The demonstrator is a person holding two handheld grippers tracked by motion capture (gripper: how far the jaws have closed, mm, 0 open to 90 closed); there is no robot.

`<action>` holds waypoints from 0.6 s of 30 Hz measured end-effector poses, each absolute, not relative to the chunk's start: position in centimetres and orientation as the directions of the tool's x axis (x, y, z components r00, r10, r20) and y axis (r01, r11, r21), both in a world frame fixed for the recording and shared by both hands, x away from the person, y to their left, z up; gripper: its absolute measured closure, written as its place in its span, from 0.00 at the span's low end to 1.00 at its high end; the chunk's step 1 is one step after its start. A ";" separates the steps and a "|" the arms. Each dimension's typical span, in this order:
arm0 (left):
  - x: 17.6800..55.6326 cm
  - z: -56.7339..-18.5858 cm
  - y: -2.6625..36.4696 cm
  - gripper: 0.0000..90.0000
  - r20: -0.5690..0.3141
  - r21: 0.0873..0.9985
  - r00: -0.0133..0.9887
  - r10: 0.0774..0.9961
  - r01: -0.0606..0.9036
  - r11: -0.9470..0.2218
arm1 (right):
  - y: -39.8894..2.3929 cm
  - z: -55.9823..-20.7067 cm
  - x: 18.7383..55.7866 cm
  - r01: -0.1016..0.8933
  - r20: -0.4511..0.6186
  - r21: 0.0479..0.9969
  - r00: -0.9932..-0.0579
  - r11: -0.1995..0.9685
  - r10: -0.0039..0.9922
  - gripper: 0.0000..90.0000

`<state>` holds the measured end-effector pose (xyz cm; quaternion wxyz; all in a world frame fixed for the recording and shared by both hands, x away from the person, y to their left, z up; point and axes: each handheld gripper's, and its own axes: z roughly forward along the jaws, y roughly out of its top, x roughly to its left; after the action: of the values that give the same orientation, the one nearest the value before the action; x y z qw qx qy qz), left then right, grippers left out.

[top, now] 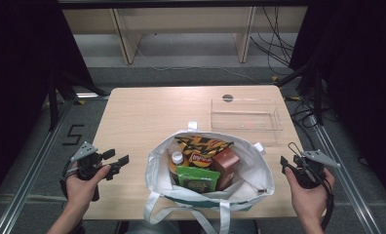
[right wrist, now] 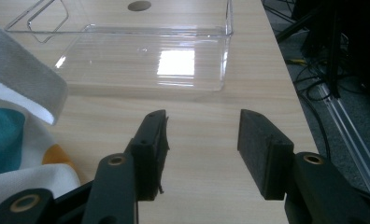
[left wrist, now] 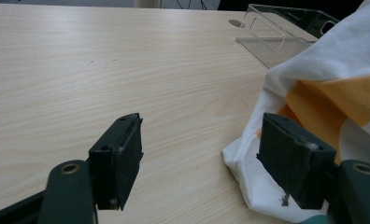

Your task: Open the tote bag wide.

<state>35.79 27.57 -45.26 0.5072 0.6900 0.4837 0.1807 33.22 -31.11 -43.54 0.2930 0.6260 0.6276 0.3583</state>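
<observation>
Left gripper jaws released, bag beside one jaw. Right gripper jaws released over worktop, clear tray ahead.

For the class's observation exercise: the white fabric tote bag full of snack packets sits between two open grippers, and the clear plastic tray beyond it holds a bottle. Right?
Not quite: the clear plastic tray is empty, as the high view shows. The white fabric tote bag of snack packets does sit between the open left gripper and right gripper.
</observation>
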 end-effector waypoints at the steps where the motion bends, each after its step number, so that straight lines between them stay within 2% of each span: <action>1: 35.8 -45.3 27.5 0.34 -0.241 0.876 0.472 0.848 0.481 -0.019 | -31.6 -43.7 33.5 0.557 0.045 0.831 -0.072 0.003 0.996 0.58; 3: 35.8 -45.3 27.4 0.34 -0.239 0.873 0.472 0.849 0.486 -0.025 | -31.3 -43.6 33.4 0.571 0.086 0.819 -0.039 -0.049 0.996 0.58; 6: 35.8 -45.3 27.4 0.34 -0.245 0.872 0.472 0.847 0.489 -0.020 | -31.7 -43.8 33.8 0.556 0.060 0.831 -0.067 -0.013 0.996 0.58; 18: 35.5 -45.0 27.6 0.34 -0.256 0.882 0.466 0.847 0.472 0.007 | -31.3 -42.7 33.2 0.499 0.071 0.866 -0.086 -0.019 0.994 0.59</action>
<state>35.53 27.56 -45.02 0.5187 0.6812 0.4839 0.1808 33.24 -31.27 -42.75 0.3165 0.5972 0.6249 0.3907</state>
